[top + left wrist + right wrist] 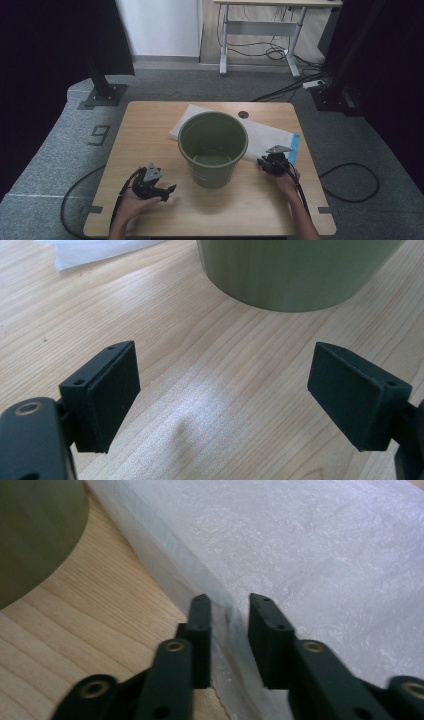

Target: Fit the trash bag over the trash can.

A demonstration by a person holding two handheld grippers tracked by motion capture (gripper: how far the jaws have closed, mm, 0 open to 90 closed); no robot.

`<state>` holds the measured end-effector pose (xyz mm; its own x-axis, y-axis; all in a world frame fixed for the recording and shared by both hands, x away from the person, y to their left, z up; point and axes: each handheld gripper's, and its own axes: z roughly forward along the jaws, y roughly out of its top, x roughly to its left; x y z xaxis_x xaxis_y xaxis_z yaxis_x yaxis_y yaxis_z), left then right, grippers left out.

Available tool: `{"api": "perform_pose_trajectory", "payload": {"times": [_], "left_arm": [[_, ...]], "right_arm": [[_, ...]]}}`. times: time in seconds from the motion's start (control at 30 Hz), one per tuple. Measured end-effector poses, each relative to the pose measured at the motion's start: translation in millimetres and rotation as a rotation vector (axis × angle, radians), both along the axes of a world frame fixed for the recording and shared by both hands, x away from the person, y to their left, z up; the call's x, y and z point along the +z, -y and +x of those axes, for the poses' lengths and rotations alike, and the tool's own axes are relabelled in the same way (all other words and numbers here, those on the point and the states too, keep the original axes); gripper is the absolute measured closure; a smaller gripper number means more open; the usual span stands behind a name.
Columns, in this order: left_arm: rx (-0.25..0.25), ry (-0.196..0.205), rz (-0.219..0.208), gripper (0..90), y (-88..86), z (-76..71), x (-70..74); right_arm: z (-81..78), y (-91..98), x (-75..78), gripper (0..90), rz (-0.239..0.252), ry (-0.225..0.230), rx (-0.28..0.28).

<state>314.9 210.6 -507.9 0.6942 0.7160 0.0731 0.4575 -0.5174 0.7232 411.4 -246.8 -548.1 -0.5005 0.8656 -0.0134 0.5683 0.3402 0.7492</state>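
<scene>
- A green plastic bucket (213, 148) stands upright at the middle of the wooden surface (150, 125), its mouth open and its inside bare in the high view.
- A white plastic bag (265, 136) lies flat behind the bucket, running from 11 o'clock round to 3 o'clock of it, with a blue strip at its right end (the bucket hides the middle of it).
- The left claw (169, 192) sits at 8 o'clock of the bucket, held in the person's left hand (134, 206), a cable trailing off toward the near-left edge.
- The left gripper view gives what the high view cannot: the two black jaws stand wide apart with bare wood grain between them, nothing in their gap. The bucket's wall (300, 270) rises at 12 o'clock, and a corner of the bag (90, 252) shows at 11 o'clock.
- The right claw (263, 163) sits at 3 o'clock of the bucket, at the bag's near edge, in the right hand (286, 181).
- In the right gripper view the jaws are nearly together, one on each side of a raised fold at the bag's edge (227, 612) (whether they actually pinch the film, I cannot tell). The bucket (35, 530) curves in at 10 o'clock.
</scene>
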Motion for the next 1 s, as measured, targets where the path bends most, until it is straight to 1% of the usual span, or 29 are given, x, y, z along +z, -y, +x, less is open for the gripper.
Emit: {"api": "perform_pose_trajectory", "payload": {"times": [0.1,0.13,0.2,0.23,0.3,0.33,0.47,0.57,0.7,0.83,1.0], "left_arm": [[0.004,0.001,-0.003,13.5,-1.6,-0.5,0.9],[0.005,0.003,-0.005,13.5,-2.5,-0.6,1.4],[0.008,0.004,-0.01,13.9,-4.1,-0.9,2.0],[0.009,0.004,-0.012,13.9,-5.0,-0.9,2.2],[0.015,0.005,-0.014,14.0,-6.2,-1.0,2.7],[0.017,0.004,-0.015,14.0,-6.9,-1.1,3.1],[0.024,0.007,-0.025,14.0,-9.4,-1.6,4.6],[0.026,0.009,-0.03,14.0,-11.2,-2.4,5.7],[0.033,0.015,-0.042,14.1,-14.5,-3.7,7.9],[0.039,0.014,-0.048,14.1,-17.5,-4.1,8.4],[0.041,0.01,-0.049,14.2,-17.3,-3.9,7.7]], "right_arm": [[-1.5,3.1,0.2,86.7,-0.006,-0.001,-0.015],[-2.1,4.2,0.7,88.2,-0.014,-0.004,-0.023],[-3.7,6.0,1.7,88.6,-0.027,-0.005,-0.039],[-5.0,6.9,2.1,88.6,-0.026,-0.008,-0.043],[-10.0,9.2,1.7,88.7,-0.028,0.001,-0.041],[-13.4,10.9,1.5,88.7,-0.029,-0.004,-0.042],[-33.4,21.0,4.0,88.7,-0.012,-0.004,-0.051],[-50.6,28.6,6.6,88.7,-0.011,0.003,-0.059],[-71.8,40.7,4.8,88.6,0.012,-0.012,-0.081],[-88.1,47.3,4.4,88.6,0.037,-0.023,-0.103],[-110.8,50.1,4.0,88.4,0.028,-0.024,-0.102]]}}
